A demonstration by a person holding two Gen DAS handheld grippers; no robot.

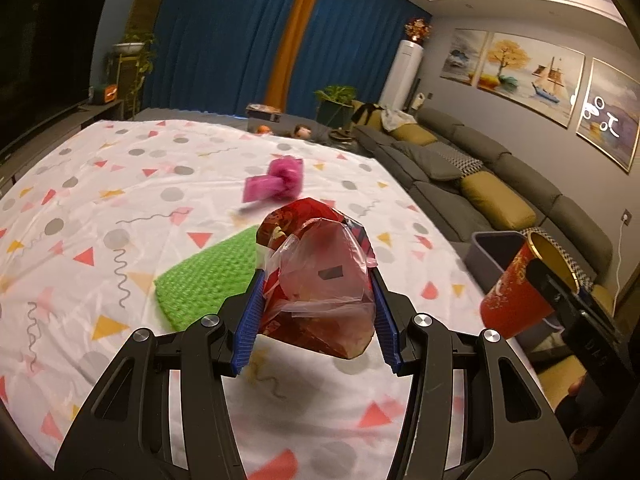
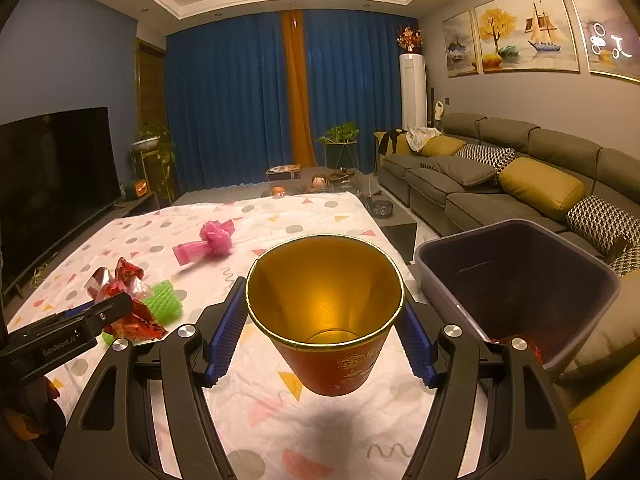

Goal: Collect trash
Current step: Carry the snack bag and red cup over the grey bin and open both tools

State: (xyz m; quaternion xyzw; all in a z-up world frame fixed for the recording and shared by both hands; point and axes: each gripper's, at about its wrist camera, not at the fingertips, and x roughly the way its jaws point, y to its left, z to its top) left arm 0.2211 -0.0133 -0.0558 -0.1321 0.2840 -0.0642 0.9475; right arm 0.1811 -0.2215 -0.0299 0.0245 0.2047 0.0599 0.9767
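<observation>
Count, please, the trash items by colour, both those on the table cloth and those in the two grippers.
Red: 2, the crumpled red wrapper in the left gripper and the red paper cup in the right gripper.
Pink: 1, the pink knotted bag on the cloth.
Green: 1, the green foam net on the cloth.
Total: 4

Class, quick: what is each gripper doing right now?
Left gripper: closed on a crumpled red wrapper bundle, lifted off the table.
Right gripper: closed on a red paper cup with a gold lining.
</observation>
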